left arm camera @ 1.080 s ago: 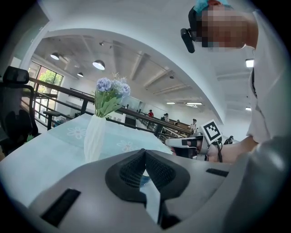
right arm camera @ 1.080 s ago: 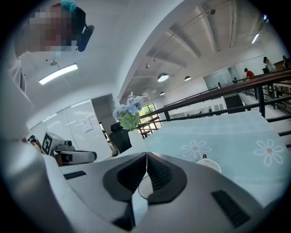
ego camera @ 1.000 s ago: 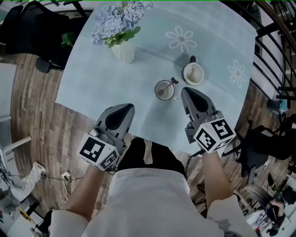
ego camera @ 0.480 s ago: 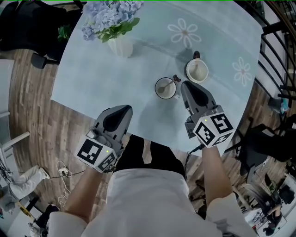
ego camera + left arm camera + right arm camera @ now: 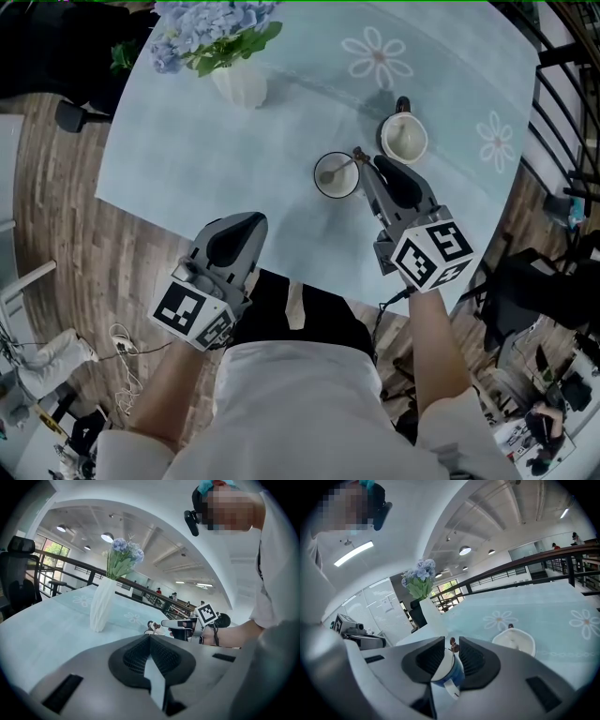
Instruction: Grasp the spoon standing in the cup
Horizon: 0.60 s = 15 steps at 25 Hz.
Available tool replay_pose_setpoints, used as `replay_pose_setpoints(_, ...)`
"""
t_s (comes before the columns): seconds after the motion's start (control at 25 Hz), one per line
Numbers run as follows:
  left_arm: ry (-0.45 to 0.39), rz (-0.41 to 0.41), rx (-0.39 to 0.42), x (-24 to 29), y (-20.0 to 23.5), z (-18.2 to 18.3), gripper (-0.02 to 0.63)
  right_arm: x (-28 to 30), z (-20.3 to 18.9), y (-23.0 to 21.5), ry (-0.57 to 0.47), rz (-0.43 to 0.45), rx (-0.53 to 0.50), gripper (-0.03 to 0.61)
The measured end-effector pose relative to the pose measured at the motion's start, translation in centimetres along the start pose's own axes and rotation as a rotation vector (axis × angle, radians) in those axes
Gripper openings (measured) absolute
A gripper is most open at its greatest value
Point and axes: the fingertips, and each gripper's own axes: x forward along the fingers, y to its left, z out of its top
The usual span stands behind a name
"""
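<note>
At the upper left of the head view we see a white ribbed vase [image 5: 242,86] of blue flowers on the pale blue daisy-print tablecloth [image 5: 187,169]. At lower left, our left gripper [image 5: 248,223] hangs over the table's near edge, jaws pressed together. At centre, the slim spoon with a dark knob [image 5: 349,167] leans in the small round white-and-blue cup [image 5: 336,176]. Just right of it, our right gripper [image 5: 375,161] has just been opening; its spread jaws flank the knob without pinching it. Further right stands a second white cup [image 5: 403,139].

Head view steeply down over table [image 5: 187,159], 2 gripper views low along jaws, sharing cup [image 5: 336,175], vase [image 5: 239,86]
</note>
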Motion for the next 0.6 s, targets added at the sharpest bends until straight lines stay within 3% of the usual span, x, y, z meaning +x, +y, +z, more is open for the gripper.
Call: replay_pose_setpoints(0.6,0.023,0.014,-0.034,-0.3,1.3,-1.9,0.018,2.5,-2.2,-0.4,0.039,0.019,0.030,0.129)
